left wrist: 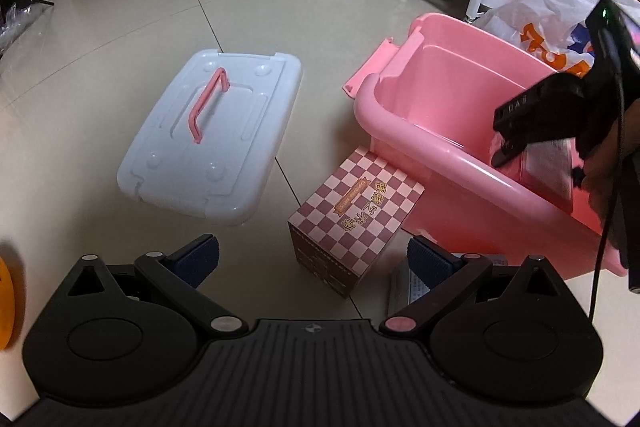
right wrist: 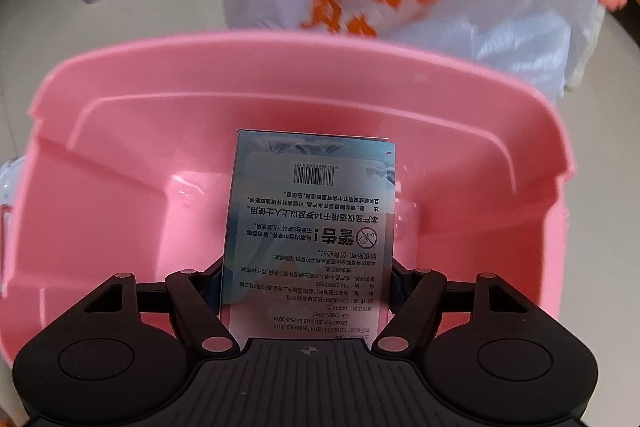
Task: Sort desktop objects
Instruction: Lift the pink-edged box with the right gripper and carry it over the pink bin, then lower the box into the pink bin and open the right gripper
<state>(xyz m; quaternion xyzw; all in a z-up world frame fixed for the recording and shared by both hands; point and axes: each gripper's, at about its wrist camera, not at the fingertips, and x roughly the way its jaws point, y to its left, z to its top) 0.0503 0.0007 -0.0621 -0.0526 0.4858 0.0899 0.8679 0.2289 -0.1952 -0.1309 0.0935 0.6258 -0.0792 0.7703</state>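
Box (right wrist: pixel 310 223) inside pink bin (right wrist: pixel 120 155)

light: dim indoor | glare: floor tiles (left wrist: pixel 120 7) | blur: right-wrist background | edges: fisheye-warped

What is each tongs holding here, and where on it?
Right tongs grip the grey printed box by its long sides near one end. Left tongs hold nothing.

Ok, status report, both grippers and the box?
Left gripper open, empty. Right gripper shut on blue box, over pink bin. Checkered box waits outside.
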